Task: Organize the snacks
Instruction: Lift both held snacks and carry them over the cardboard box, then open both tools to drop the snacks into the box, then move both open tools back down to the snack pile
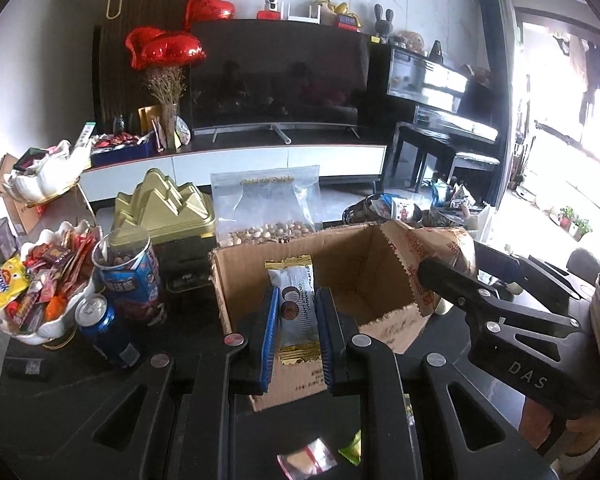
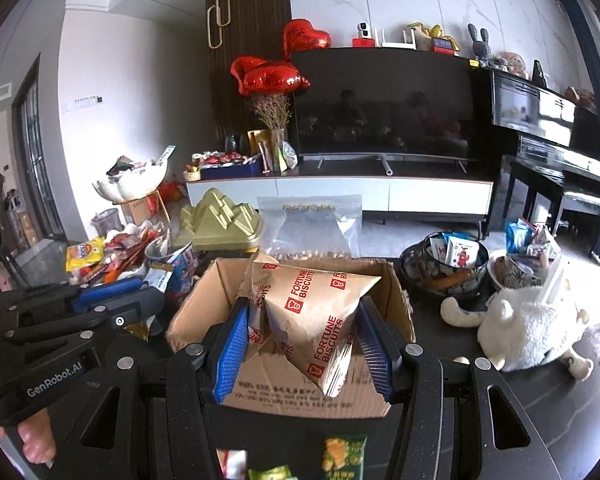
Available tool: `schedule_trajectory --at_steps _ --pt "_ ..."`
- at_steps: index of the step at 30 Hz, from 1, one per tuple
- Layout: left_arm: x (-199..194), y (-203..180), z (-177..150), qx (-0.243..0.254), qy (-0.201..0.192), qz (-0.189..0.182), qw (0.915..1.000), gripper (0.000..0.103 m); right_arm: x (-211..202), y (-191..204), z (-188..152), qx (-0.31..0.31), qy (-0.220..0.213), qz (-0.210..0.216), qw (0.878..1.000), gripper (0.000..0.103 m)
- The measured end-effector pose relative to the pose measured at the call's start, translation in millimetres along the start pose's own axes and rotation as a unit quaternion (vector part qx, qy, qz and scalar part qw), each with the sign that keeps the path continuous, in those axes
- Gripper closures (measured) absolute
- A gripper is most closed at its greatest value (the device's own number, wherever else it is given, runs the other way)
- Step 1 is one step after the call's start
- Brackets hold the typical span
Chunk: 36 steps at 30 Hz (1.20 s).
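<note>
Left gripper: clamped on a slim white wafer bar, blue pads pressed to both long sides, gold-crimped ends poking out above and below the pads
Wafer bar's place: upright between the jaws, hanging over the near left part of the open cardboard box, not resting on anything I can see
Right gripper: jaws part-way apart and squeezing a tan Fortune Biscuits bag, one blue pad on each flank, the bag puffed up between them
Bag's place: held above the box's mouth, its top corner tipped toward the far wall of the box; in the left view it sits at the box's right corner with the right gripper's dark finger across it
Box: open-topped, flaps out, on a dark table; the inside floor looks bare in the left view, though the bar and pads cover part of it
Beside the box, left: a blue can, a blue snack tub and a white dish piled with sweets
Behind the box: a clear zip bag of nuts and a gold tin
Right side: dark bowl of packets, a white plush toy just beside it
Hard to make out: small packets at the bottom edge of both views, cut off and blurred under the gripper bodies; print on the wafer bar too small to read
</note>
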<state>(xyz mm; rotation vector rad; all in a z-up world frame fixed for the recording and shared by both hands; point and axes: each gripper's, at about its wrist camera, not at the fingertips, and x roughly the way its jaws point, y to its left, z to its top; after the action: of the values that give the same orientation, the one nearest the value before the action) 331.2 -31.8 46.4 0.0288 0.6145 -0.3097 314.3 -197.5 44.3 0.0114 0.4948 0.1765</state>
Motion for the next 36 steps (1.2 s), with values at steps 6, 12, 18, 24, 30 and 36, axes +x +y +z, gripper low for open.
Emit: schedule_trajectory --at_steps 6,12,18,24,30,36 --pt "27.8 6.0 10.3 0.002 0.008 -0.001 1.0000 0.083 27.7 -7.2 6.3 0.005 0.009 -0.002 1.000 0.049" --pt "44.4 11.1 17.8 -0.001 0.012 0.013 0.9998 0.064 50.9 -14.1 9.4 0.014 0.024 -0.013 1.000 0.030" --pt "32.0 13.6 10.4 -0.010 0.007 0.034 0.9993 0.056 48.6 -18.3 2.4 0.018 0.031 -0.040 0.999 0.026" --pt "4.5 9.4 -2.7 -0.005 -0.005 0.032 0.9995 0.052 20.2 -10.3 -8.0 0.012 0.015 -0.059 0.998 0.026" --pt "-27.2 2.3 -15.2 0.016 -0.023 0.030 0.9992 0.048 -9.3 -2.7 -17.2 0.022 0.013 -0.043 0.999 0.026" --pt "-54.5 0.2 -27.5 0.027 -0.033 0.023 0.9988 0.045 -33.1 8.2 -29.5 0.031 0.012 -0.037 0.999 0.026"
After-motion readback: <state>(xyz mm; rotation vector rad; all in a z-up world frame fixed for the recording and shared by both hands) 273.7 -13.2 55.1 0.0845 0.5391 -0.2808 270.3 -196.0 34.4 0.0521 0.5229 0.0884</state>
